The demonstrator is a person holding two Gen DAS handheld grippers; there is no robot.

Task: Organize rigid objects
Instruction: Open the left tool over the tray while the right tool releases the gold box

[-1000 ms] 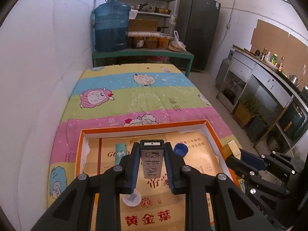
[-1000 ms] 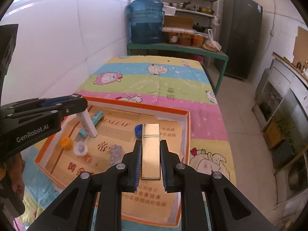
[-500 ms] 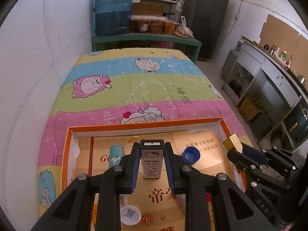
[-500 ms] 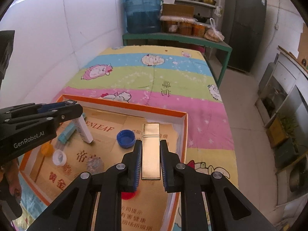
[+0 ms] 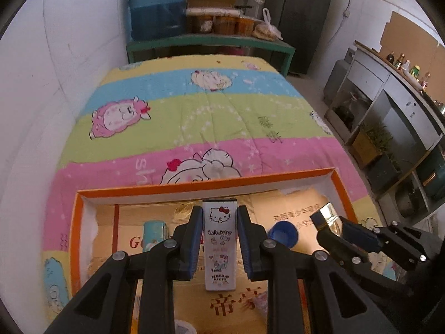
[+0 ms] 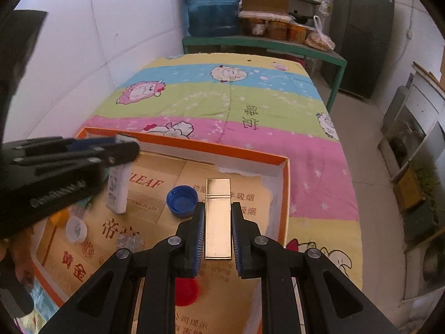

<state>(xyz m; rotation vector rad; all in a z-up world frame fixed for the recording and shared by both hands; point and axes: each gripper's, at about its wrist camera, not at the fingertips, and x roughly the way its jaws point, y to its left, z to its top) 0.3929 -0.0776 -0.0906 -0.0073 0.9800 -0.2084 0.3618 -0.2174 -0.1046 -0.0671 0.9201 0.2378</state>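
Note:
My left gripper (image 5: 219, 217) is shut on a white Hello Kitty case (image 5: 219, 239), held upright over the orange-rimmed tray (image 5: 194, 188). In the right wrist view the same left gripper (image 6: 122, 150) reaches in from the left, with the white case (image 6: 119, 189) hanging below it. My right gripper (image 6: 218, 211) is shut on a gold rectangular case (image 6: 218, 217) above the tray's far right corner (image 6: 286, 194). The gold case (image 5: 326, 211) also shows at the right of the left wrist view. A blue cap (image 6: 182, 200) lies between the two cases.
A red cap (image 6: 186, 292), a white cap (image 6: 76, 229), an orange cap (image 6: 59, 217) and a teal cylinder (image 5: 154, 232) lie in the tray. The tray sits on a striped cartoon quilt (image 5: 222, 117). A white wall stands left, a green bench (image 5: 208, 41) behind, cabinets (image 5: 389, 105) right.
Both grippers have moved forward and down over the tray, each keeping its case. The tray's far rim and the blue cap now sit closer to the fingertips.

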